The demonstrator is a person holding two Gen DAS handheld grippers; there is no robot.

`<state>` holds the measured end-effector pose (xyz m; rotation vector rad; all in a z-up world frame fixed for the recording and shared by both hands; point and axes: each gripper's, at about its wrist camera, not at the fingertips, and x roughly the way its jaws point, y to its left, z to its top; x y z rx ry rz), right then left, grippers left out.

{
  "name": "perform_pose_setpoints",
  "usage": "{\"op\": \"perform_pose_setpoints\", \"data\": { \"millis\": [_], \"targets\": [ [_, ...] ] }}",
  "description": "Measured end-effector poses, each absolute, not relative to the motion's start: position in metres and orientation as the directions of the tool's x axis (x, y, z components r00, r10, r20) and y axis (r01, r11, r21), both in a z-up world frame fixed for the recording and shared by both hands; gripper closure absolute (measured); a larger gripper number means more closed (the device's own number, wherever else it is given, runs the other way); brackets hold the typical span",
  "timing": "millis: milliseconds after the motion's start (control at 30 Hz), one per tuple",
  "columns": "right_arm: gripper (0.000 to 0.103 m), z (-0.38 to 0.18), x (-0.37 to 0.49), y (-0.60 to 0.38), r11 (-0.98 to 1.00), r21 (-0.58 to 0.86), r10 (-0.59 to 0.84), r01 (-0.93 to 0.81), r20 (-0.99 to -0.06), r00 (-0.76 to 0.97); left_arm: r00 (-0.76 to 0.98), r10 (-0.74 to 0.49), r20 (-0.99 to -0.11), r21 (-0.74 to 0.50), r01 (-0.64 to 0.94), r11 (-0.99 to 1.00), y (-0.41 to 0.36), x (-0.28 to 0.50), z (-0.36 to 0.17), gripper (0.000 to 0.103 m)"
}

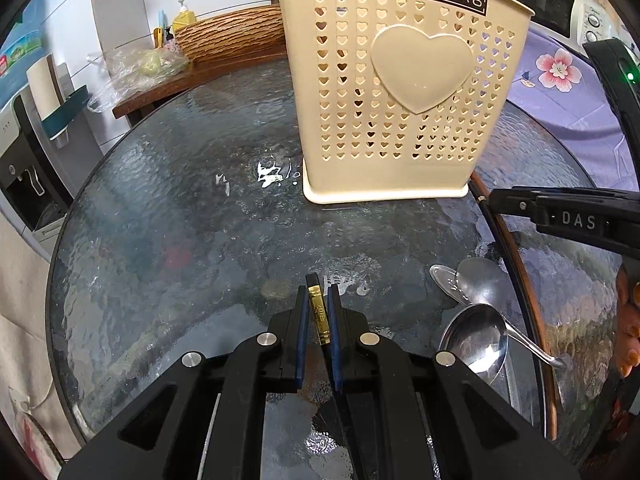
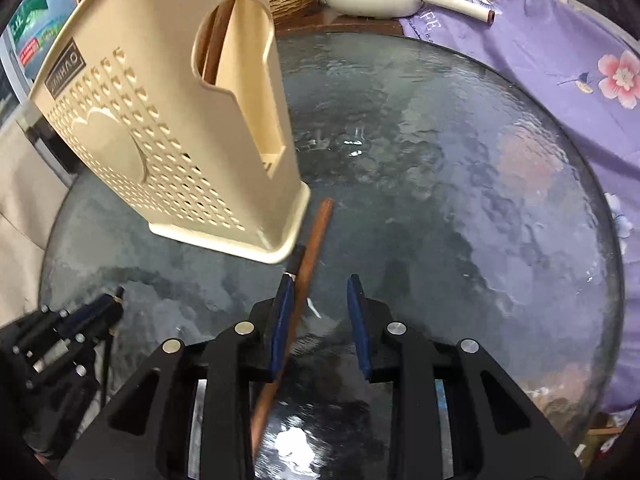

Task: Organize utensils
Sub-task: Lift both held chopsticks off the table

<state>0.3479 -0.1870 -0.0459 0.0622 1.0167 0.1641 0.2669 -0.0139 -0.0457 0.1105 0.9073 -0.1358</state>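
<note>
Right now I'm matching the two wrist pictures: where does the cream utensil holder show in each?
Left wrist view: the cream utensil holder stands top centre, its heart face toward the camera.
Right wrist view: the holder fills the upper left, showing its side cut-out.
Shared landmark: the brown chopstick lying by its base.

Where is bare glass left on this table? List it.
Free: the glass left of the utensil holder, toward the wooden shelf, and the stretch toward the purple floral cloth. Crowded: the spoons and chopsticks beside the holder.
</note>
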Motion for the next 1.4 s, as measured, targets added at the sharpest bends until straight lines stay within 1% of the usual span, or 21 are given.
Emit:
{"op": "perform_pose_setpoints", "data": {
  "millis": [67,133,367,433,500,567,633,700,767,833,933,967,1000,1133,1267,1367,1400],
  "targets": [
    [0.075,-0.047,0.348,-0.196,0.986,0.14,0.168,-0.093,-0.843,0.51,0.609,-0.072,-0.79,0.036,0.164,0.986,-0.014,0.267,-0.046,0.094],
    [0.075,-0.05,0.354,-0.204,0.977,0.194,0.211,-0.086,-0.845,0.492,0.61,-0.071,-0.789,0.038,0.163,0.986,-0.014,0.267,-0.046,0.094],
    [0.076,-0.048,0.372,-0.189,0.985,0.153,0.173,-0.08,-0.86,0.481,0.602,-0.073,-0.795,0.033,0.163,0.986,-0.013,0.269,-0.046,0.094],
    [0.077,-0.049,0.373,-0.188,0.979,0.192,0.199,-0.065,-0.858,0.474,0.601,-0.072,-0.796,0.035,0.163,0.986,-0.013,0.27,-0.046,0.094],
    [0.077,-0.051,0.373,-0.194,0.98,0.198,0.184,-0.025,-0.846,0.501,0.601,-0.073,-0.796,0.033,0.164,0.986,-0.012,0.271,-0.046,0.094],
    [0.077,-0.055,0.372,-0.201,0.974,0.226,0.203,-0.017,-0.835,0.512,0.603,-0.071,-0.795,0.038,0.166,0.985,-0.011,0.272,-0.046,0.094],
    [0.077,-0.055,0.369,-0.202,0.975,0.22,0.197,-0.018,-0.834,0.515,0.605,-0.07,-0.793,0.042,0.168,0.985,-0.011,0.271,-0.046,0.094],
    [0.077,-0.056,0.367,-0.205,0.96,0.281,0.247,-0.013,-0.82,0.516,0.605,-0.071,-0.793,0.04,0.168,0.985,-0.01,0.272,-0.047,0.094],
    [0.077,-0.056,0.363,-0.197,0.972,0.231,0.213,-0.032,-0.82,0.531,0.607,-0.072,-0.792,0.039,0.168,0.985,-0.01,0.271,-0.047,0.094],
    [0.077,-0.055,0.354,-0.189,0.988,0.141,0.15,-0.059,-0.819,0.554,0.606,-0.072,-0.792,0.04,0.169,0.985,-0.01,0.271,-0.047,0.094],
    [0.079,-0.057,0.345,-0.194,0.992,0.104,0.123,-0.066,-0.831,0.542,0.606,-0.076,-0.792,0.039,0.174,0.984,-0.009,0.27,-0.047,0.094],
    [0.079,-0.057,0.343,-0.199,0.997,0.053,0.077,-0.06,-0.832,0.549,0.606,-0.076,-0.792,0.039,0.175,0.984,-0.009,0.27,-0.047,0.094],
    [0.079,-0.056,0.339,-0.202,0.998,0.035,0.061,-0.057,-0.832,0.551,0.605,-0.076,-0.792,0.04,0.176,0.984,-0.01,0.269,-0.047,0.094],
    [0.079,-0.054,0.339,-0.222,0.988,0.149,0.144,-0.034,-0.838,0.527,0.606,-0.076,-0.792,0.041,0.176,0.983,-0.011,0.269,-0.047,0.094],
    [0.079,-0.054,0.345,-0.209,0.995,0.081,0.096,-0.051,-0.849,0.519,0.602,-0.073,-0.795,0.041,0.174,0.984,-0.011,0.271,-0.047,0.094],
    [0.08,-0.054,0.347,-0.2,0.997,0.063,0.08,-0.05,-0.852,0.517,0.598,-0.073,-0.798,0.04,0.173,0.984,-0.012,0.272,-0.047,0.094],
    [0.088,-0.054,0.348,-0.197,0.998,0.05,0.067,-0.048,-0.853,0.518,0.597,-0.075,-0.799,0.037,0.173,0.984,-0.013,0.272,-0.047,0.094]
  ]
}}
